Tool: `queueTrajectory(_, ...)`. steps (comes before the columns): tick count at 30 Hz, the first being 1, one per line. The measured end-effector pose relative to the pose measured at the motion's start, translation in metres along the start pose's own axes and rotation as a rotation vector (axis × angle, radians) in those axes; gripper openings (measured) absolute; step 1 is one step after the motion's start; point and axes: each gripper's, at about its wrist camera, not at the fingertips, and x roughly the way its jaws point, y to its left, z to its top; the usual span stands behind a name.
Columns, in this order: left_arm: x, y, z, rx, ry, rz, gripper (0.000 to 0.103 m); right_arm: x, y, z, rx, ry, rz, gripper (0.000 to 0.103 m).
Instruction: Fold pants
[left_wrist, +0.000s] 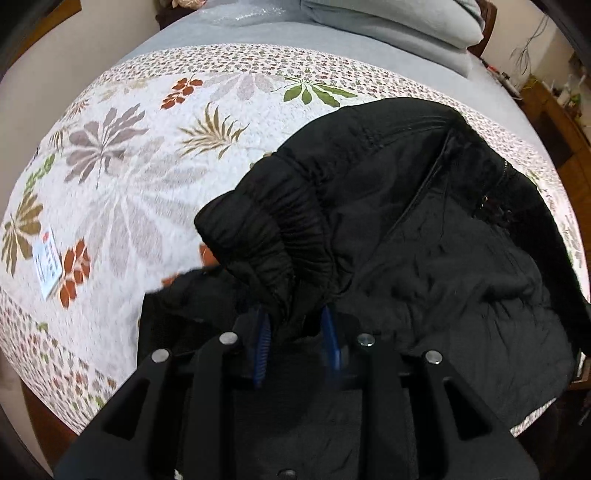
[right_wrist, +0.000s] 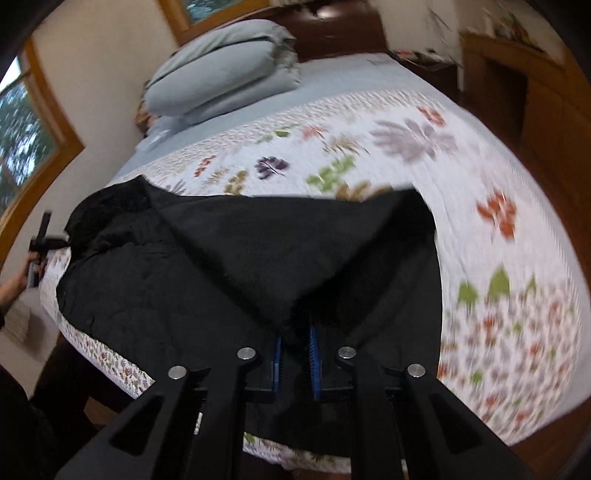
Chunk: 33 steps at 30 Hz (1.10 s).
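Note:
Black padded pants lie on a white quilt with a leaf print. In the left wrist view my left gripper is shut on the gathered elastic waistband, which bunches up between its blue pads. In the right wrist view my right gripper is shut on a corner of the black pants, and the cloth stretches from the jaws in a taut sheet above the quilt. At that view's far left edge a hand holds the other gripper.
A folded grey duvet lies at the head of the bed on a grey sheet. A white label lies on the quilt at left. Wooden furniture stands to the right of the bed, and a window is on the left wall.

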Motion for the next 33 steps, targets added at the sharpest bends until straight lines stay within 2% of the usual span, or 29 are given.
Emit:
queueTrajectory(2, -0.004, 0.006, -0.013, -0.009, -0.001, -0.017, 0.026, 0.001, -0.006, -0.008, 0.026, 0.006, -0.015, 0.010)
queueTrajectory(3, -0.007, 0.008, -0.022, -0.009, -0.005, -0.023, 0.026, 0.001, -0.009, -0.010, 0.042, 0.008, -0.016, 0.006)
queueTrajectory(8, -0.018, 0.016, -0.048, 0.004, -0.021, -0.036, 0.027, 0.002, -0.016, -0.015, 0.083, 0.027, -0.037, 0.006)
queueTrajectory(10, -0.009, 0.030, -0.046, 0.014, -0.024, -0.036, 0.027, 0.000, -0.013, -0.012, 0.083, 0.035, -0.082, 0.014)
queueTrajectory(12, -0.010, 0.033, -0.053, 0.026, -0.027, -0.036, 0.027, -0.009, -0.013, -0.010, 0.103, 0.009, -0.119, 0.033)
queueTrajectory(14, -0.008, 0.039, -0.054, 0.034, -0.029, -0.037, 0.027, -0.021, -0.005, -0.003, 0.094, -0.019, -0.188, 0.041)
queueTrajectory(15, -0.008, 0.040, -0.056, 0.042, -0.033, -0.036, 0.027, -0.025, 0.004, 0.002, 0.070, -0.034, -0.210, 0.041)
queueTrajectory(16, -0.008, 0.041, -0.057, 0.050, -0.037, -0.034, 0.027, -0.028, 0.019, 0.009, 0.031, -0.047, -0.218, 0.043)
queueTrajectory(18, -0.007, 0.042, -0.058, 0.066, -0.047, -0.033, 0.027, -0.027, 0.061, 0.028, -0.089, -0.071, -0.180, 0.064)
queueTrajectory(21, -0.005, 0.043, -0.060, 0.080, -0.058, -0.036, 0.027, -0.004, 0.146, 0.063, -0.317, -0.074, -0.050, 0.080)
queueTrajectory(23, -0.004, 0.046, -0.061, 0.079, -0.068, -0.048, 0.027, 0.018, 0.211, 0.088, -0.473, -0.112, 0.059, 0.080)
queueTrajectory(24, -0.003, 0.048, -0.062, 0.081, -0.073, -0.056, 0.027, 0.034, 0.237, 0.101, -0.521, -0.114, 0.124, 0.084)
queueTrajectory(26, -0.001, 0.050, -0.063, 0.081, -0.083, -0.064, 0.027, 0.067, 0.277, 0.122, -0.580, -0.111, 0.188, 0.086)
queueTrajectory(28, 0.000, 0.052, -0.064, 0.080, -0.090, -0.073, 0.028, 0.119, 0.321, 0.147, -0.644, -0.075, 0.225, 0.088)
queueTrajectory(30, 0.001, 0.053, -0.064, 0.091, -0.096, -0.077, 0.028, 0.167, 0.352, 0.165, -0.677, -0.029, 0.222, 0.089)
queueTrajectory(33, 0.001, 0.057, -0.062, 0.096, -0.097, -0.095, 0.028, 0.238, 0.387, 0.187, -0.711, 0.092, 0.213, 0.089)
